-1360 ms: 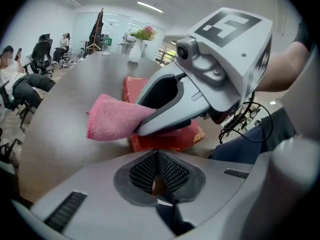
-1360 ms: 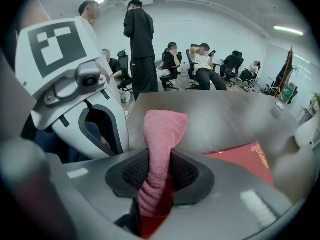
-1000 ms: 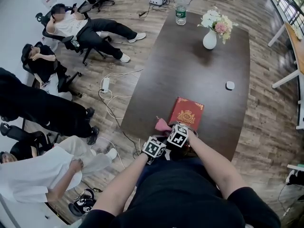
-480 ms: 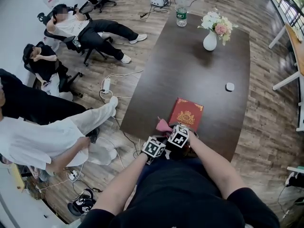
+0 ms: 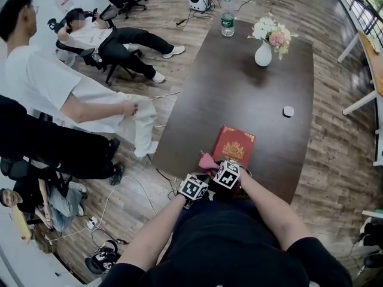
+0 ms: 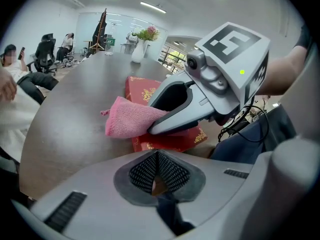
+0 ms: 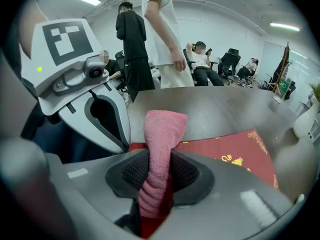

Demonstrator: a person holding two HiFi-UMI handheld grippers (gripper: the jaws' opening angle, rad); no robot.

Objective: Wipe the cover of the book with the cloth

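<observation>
The left gripper [image 6: 157, 165] sits nearest, just short of the book's near edge. Its jaws are pressed together and nothing shows between them. Just beside it, the right gripper [image 7: 157, 176] pinches a folded pink cloth [image 7: 162, 134], which stands up between its pads. The free end of the cloth reaches the book's near left corner.

The red book [image 5: 234, 145] lies flat near the front edge of the dark brown table [image 5: 239, 82], with a gold ornament on its cover. In the left gripper view the cloth rests against the book's left edge and hangs partly over the bare tabletop.

Beyond the book and to its right, well apart from it, is a small white object [image 5: 289, 110]. Farther back a white vase of flowers [image 5: 264, 51] stands upright, and a water bottle [image 5: 227, 14] stands at the far end. Left of the book, off the table, a person in a white T-shirt [image 5: 42, 82] stands, and farther off another person [image 5: 96, 34] reclines in an office chair.
</observation>
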